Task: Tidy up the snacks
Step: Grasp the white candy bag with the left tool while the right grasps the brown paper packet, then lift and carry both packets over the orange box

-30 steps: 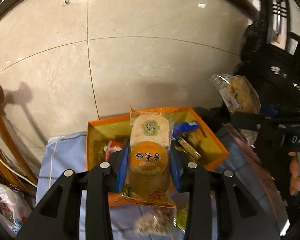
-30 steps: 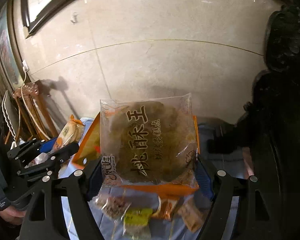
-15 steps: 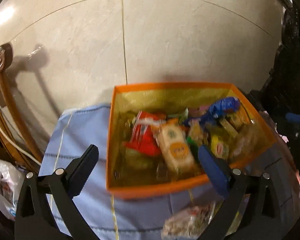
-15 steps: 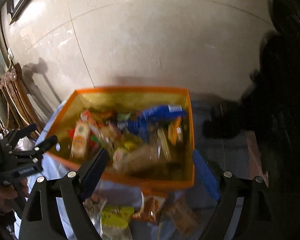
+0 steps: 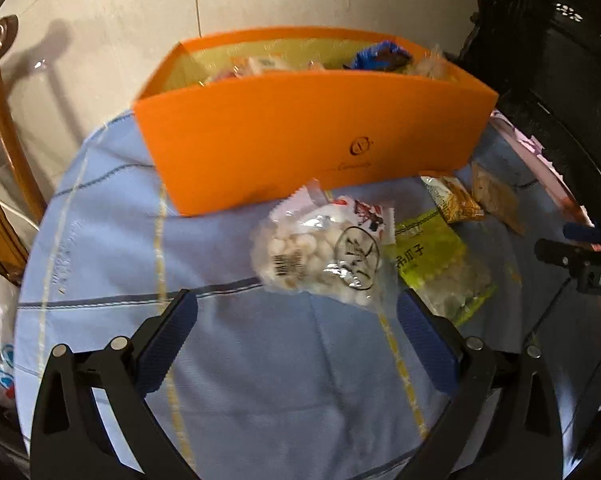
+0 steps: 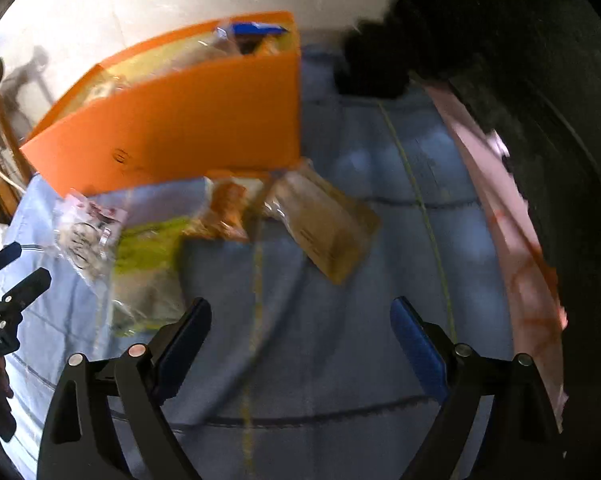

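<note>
While the orange box (image 5: 300, 140) at twelve o'clock already holds several snacks, four packets wait on the blue cloth (image 5: 260, 360) (the clear puffed-ball bag (image 5: 320, 256) nearest), and both left gripper (image 5: 296, 344) and right gripper (image 6: 300, 344) gape wide, empty.

A matt orange card box (image 5: 308, 128) is sitting on soft blue stitched cloth (image 5: 260, 360). Glossy clear plastic is wrapping the puffed-snack packet (image 5: 320, 256). Ribbed blue pads (image 5: 166, 344) are lining the black plastic tool.
</note>
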The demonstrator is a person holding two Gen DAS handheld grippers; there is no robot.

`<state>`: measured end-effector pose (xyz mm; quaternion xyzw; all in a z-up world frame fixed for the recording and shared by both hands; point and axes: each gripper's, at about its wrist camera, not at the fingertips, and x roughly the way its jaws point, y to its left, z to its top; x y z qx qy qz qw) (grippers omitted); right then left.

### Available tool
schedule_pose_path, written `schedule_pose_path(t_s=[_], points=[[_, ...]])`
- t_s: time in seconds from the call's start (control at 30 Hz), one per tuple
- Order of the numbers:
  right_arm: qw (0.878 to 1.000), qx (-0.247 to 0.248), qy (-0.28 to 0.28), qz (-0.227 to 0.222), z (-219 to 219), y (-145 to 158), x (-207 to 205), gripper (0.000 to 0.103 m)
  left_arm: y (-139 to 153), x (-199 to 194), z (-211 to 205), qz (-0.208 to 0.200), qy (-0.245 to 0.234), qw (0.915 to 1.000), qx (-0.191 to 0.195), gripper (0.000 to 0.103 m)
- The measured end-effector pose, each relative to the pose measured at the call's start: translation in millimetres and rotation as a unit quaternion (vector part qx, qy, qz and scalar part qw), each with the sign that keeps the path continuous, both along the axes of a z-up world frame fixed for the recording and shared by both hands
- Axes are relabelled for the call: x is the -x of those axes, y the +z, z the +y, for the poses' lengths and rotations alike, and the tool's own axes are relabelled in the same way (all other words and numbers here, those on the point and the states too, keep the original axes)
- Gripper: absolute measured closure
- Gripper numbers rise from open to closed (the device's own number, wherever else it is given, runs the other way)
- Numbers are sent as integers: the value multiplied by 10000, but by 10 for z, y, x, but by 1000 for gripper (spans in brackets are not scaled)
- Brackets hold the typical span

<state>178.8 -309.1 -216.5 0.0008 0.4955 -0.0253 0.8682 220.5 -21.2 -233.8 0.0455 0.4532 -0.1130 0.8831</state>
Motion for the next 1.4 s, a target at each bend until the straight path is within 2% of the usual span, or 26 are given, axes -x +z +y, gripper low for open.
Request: schedule_pose_path(t_s=[0.27,0.43,0.53,0.57,0.6,0.67,0.73,0.77,0.8,0.83,0.87,0.93,0.97,1.1,1.23,1.4], points=[[9995,296,-104,17,-127,-24,-417,11,-88,-398,-291,26,117,9998,-132,5],[9985,462,255,108,-59,-196,-665,11,-281,-567,-308,185,237,9990,-339,5],[9957,650,549,371,68,-418,-815,9,-385,-606,-306,260,292,9983,-435,5],[9957,725,521,235,76,-437,-812,3,-420,-616,-302,294,307,9981,-444,4],[9957,750,524,139,80,-446,-817,4,-442,-620,-290,312,318,9981,-420,4],[9970,553,510,176,32,-471,-845,4,-458,-622,-283,306,336,9982,-382,4],[9983,157,411,377,-47,-491,-886,5,-471,-620,-272,287,326,9984,-352,4],[9980,59,504,375,-42,-481,-888,16,-478,-622,-264,298,334,9985,-320,4],[9972,66,673,333,7,-454,-874,33,-488,-631,-240,328,345,9985,-276,4],[9960,109,824,325,70,-434,-864,42,-473,-616,-217,329,324,9987,-233,11],[9947,236,940,337,152,-416,-844,50,-437,-585,-233,201,188,9994,-226,42],[9944,-49,970,414,168,-414,-814,53,-378,-554,-262,112,-111,9997,-206,55],[9944,-215,938,429,151,-417,-787,53,-362,-542,-246,172,-201,9996,-40,59],[9948,-714,644,341,16,-417,-664,54,-299,-393,-119,150,-356,9987,319,59],[9916,-1259,240,146,-116,-349,-479,54,-190,-226,62,71,-265,9983,515,59],[9887,-1467,266,-183,-105,-77,-351,54,56,53,235,-81,-80,9969,779,59]])
